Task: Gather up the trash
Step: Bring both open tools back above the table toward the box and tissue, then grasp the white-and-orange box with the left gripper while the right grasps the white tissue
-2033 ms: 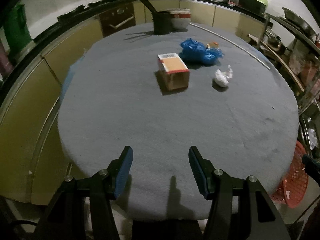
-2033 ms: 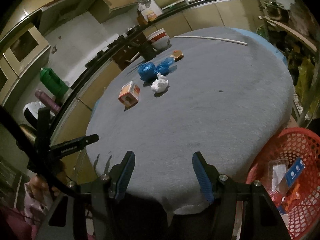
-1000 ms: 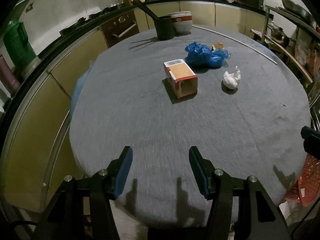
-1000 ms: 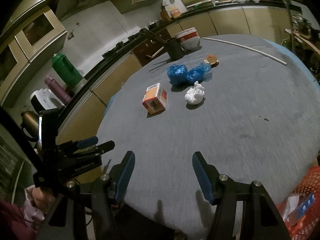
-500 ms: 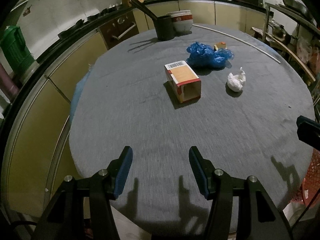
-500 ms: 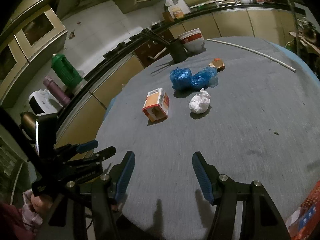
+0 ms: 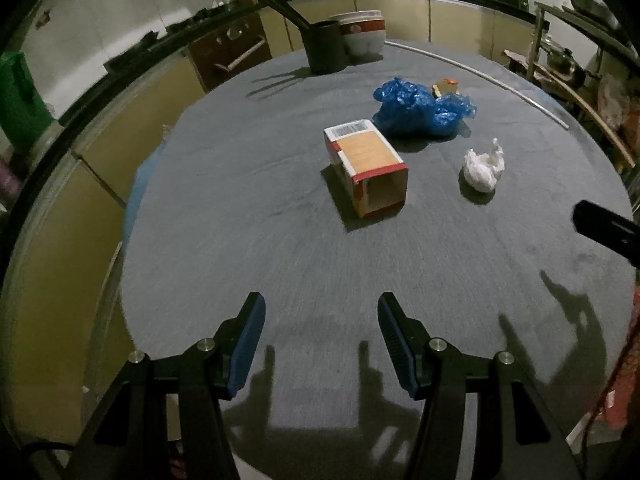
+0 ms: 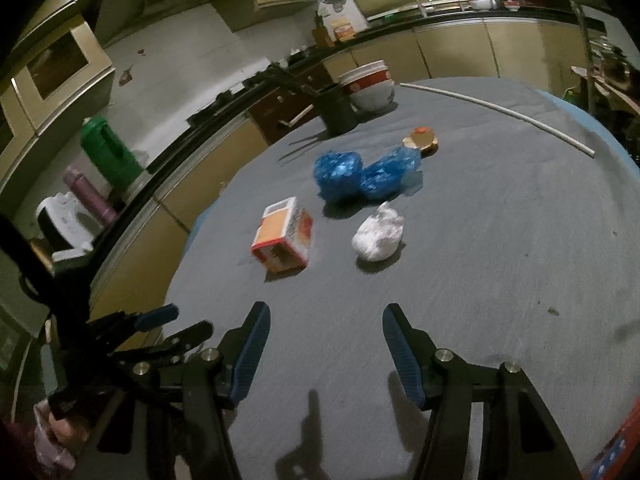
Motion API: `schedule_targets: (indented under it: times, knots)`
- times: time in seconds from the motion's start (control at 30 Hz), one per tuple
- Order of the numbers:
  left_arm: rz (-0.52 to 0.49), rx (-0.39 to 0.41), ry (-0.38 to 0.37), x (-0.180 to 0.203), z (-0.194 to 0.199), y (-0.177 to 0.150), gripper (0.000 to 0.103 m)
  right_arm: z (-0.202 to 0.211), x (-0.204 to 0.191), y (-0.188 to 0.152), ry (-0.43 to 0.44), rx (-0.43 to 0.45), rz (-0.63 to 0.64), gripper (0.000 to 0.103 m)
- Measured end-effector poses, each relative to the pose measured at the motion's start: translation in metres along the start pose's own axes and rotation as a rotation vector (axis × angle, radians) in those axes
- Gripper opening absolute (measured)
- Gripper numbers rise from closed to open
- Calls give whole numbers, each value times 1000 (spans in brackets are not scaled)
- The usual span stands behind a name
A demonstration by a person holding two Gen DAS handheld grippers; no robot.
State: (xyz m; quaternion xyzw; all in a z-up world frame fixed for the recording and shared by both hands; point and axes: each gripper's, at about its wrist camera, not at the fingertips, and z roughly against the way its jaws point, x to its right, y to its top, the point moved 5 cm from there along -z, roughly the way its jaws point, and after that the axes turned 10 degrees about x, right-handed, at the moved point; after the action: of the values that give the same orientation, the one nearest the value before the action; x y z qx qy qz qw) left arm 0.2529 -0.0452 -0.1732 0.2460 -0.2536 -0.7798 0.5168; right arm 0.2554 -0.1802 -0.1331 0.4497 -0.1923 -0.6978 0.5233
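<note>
An open orange and red carton [image 7: 368, 170] lies on its side on the round grey table [image 7: 280, 264]; it also shows in the right wrist view [image 8: 285, 236]. Behind it are crumpled blue plastic bags [image 7: 420, 108] [image 8: 360, 176]. A white paper wad [image 7: 482, 168] [image 8: 378, 234] lies to the right of the carton. A small orange-lidded item [image 8: 420, 139] sits behind the bags. My left gripper [image 7: 320, 340] is open and empty over the table's near part. My right gripper [image 8: 324, 344] is open and empty, short of the carton and wad.
A black pot [image 7: 324, 50] with utensils and a white bowl [image 7: 362, 36] stand at the table's far edge. A white rod [image 8: 496, 114] lies at the far right. Cabinets ring the room. A strip of the red basket [image 7: 624, 364] shows at the right edge.
Both grippers have moved forward over the table toward the trash, which now looks larger and nearer. The red basket has slipped almost out of both views. Both grippers stay open.
</note>
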Motion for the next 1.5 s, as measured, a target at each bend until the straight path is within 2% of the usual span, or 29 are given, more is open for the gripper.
schedule_targets:
  times: [0.2,0.27,0.4,0.6,0.8,0.97,1.0,1.03,1.07,1.1,1.33,1.5]
  knots:
    - [92,-3,-69,-11,-18,37,60,-31,22,16,-23,-10,-64,62]
    - [121,-5,-100,-13,-29,55,68,-39,27,20,-30,-9,-79,62]
    - [160,-10,-139,-10,-47,78,69,-63,42,27,-47,-19,-117,62]
    - [202,-84,-186,-1,-87,99,70,-92,55,36,-43,-37,-166,62]
    - [296,-169,-241,1,-116,103,70,-119,62,40,-23,-53,-215,62]
    - [304,-183,-229,5,-127,100,70,-137,54,36,-17,-75,-167,40]
    - [296,-179,-227,7,-128,99,70,-138,51,36,-24,-70,-139,40]
    - [288,-177,-223,8,-129,98,66,-138,50,35,-28,-64,-125,37]
    - [284,-180,-222,9,-131,96,53,-137,49,34,-29,-60,-119,35]
    - [285,-185,-226,8,-131,95,53,-136,49,34,-29,-54,-112,34]
    - [283,-163,-228,9,-115,82,52,-116,49,35,-24,-11,-116,33]
    - [233,-137,-203,15,-84,69,52,-92,45,36,-15,24,-113,33]
